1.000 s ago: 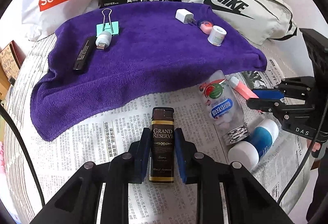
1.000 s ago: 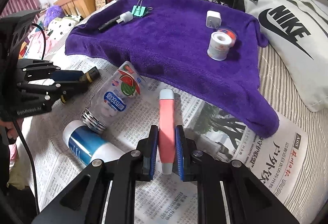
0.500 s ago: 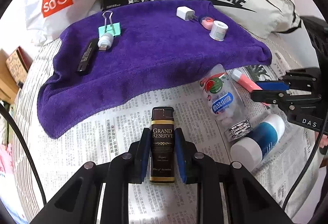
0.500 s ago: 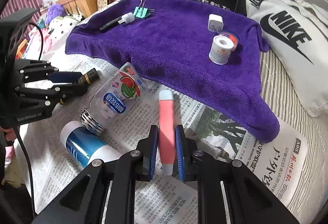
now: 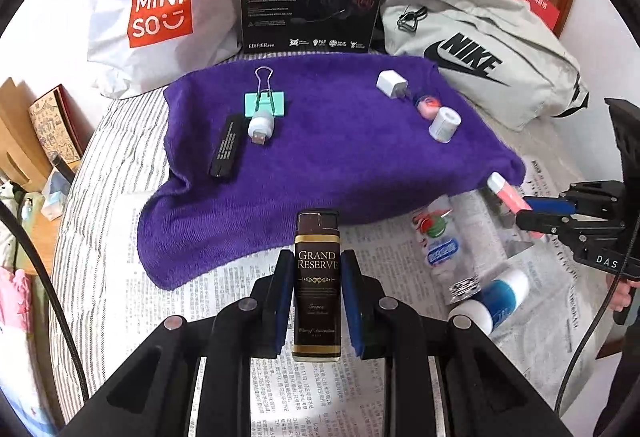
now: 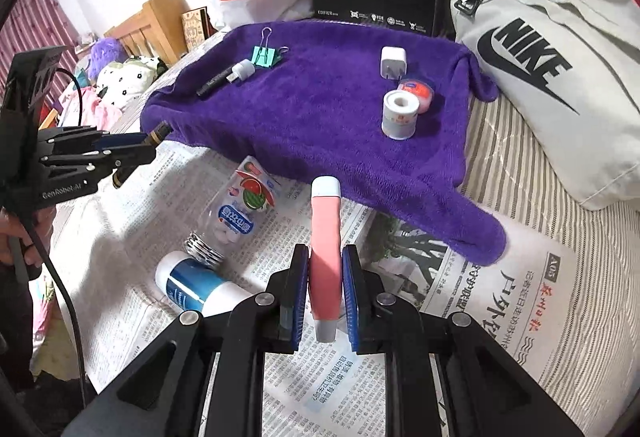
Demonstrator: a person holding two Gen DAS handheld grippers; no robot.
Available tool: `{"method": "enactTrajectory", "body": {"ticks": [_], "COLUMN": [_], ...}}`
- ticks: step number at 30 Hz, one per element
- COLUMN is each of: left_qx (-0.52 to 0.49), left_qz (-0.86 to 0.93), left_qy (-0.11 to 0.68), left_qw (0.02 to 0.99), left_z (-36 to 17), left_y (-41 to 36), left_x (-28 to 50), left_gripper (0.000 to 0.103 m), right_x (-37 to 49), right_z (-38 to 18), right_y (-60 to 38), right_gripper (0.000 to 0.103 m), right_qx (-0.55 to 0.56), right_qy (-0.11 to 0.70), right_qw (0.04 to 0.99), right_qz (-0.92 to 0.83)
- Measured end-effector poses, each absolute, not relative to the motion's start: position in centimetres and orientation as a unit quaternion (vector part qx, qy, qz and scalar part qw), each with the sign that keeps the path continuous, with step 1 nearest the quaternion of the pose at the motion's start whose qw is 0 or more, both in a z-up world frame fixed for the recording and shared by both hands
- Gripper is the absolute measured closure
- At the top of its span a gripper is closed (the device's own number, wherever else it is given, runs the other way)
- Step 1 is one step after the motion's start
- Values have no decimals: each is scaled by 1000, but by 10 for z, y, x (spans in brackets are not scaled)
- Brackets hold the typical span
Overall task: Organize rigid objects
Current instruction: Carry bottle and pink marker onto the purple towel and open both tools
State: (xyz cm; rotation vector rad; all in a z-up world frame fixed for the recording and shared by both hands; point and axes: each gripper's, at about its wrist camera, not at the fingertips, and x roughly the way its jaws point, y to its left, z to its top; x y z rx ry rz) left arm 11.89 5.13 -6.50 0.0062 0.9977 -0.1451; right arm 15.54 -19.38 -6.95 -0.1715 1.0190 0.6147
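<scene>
Dark lighter (image 5: pixel 317 287), gold bands, "Grand Reserve" label, upright-ish in left tool (image 5: pixel 317 301), clamped tight, above the newspaper (image 5: pixel 224 317) near the purple towel (image 5: pixel 328 165) front edge. Pink tube (image 6: pixel 325 261) w/ pale caps, clamped in right tool (image 6: pixel 325 301), over newspaper by towel's front-right corner. Clear bottle (image 6: pixel 240 213) & blue-white tube (image 6: pixel 192 289) lie on newspaper btwn the two tools. Towel centre bare; clip, charger, tape rolls sit near its back edge.
</scene>
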Motion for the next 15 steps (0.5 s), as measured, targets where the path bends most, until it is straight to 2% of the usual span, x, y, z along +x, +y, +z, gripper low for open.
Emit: {"method": "enactTrajectory", "body": {"ticks": [15], "left_qx": [-6], "left_qz": [-75], "left_qy": [465], "left_qw": [882], "left_z": [-48], "left_y": [63], "left_x": [175], "left_gripper": [80], "right_x": [198], "right_z": [-44], "right_y": [-179], "right_gripper": [86], "right_qx": [-76], "right_qy": [469], "right_qw": [829], "right_qz": [294]}}
